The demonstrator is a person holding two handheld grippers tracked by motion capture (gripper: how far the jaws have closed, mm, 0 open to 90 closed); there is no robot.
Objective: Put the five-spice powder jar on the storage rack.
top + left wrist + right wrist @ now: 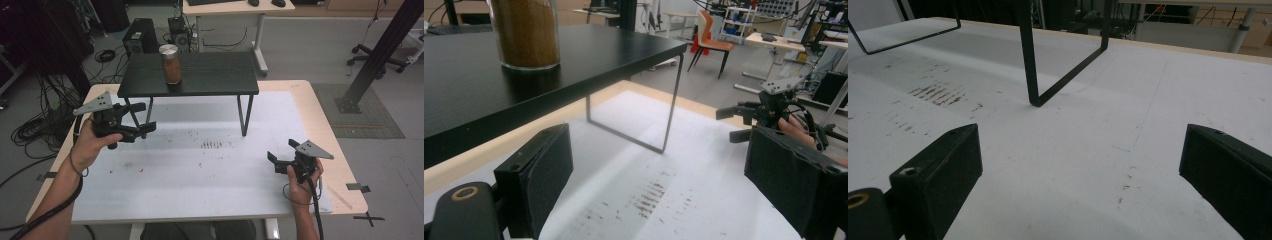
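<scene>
— Forearms came in from the bottom edge of the high view, each hand gripping a tool. Where was the left gripper [142,119]?

— It was held above the left part of the white mat [200,175], beside the near left leg of the small black stand [200,80]. In the left gripper view its jaws stood wide apart, with nothing between the pads.

— And the right gripper [274,159]?

— It was low over the mat's right side, well apart from the left one and pointing toward the middle. Its jaws were also spread wide and empty, with only bare mat seen between them in the right gripper view.

— Where was the jar?

— The jar [171,64] stood upright on top of the stand, left of its centre, filled with a brown substance and capped with a silvery lid. Neither gripper touched it, though the left one was the nearer.

— Anything on the mat?

— Brown streaks and specks [212,145] lay near its middle, just in front of the stand.
</scene>
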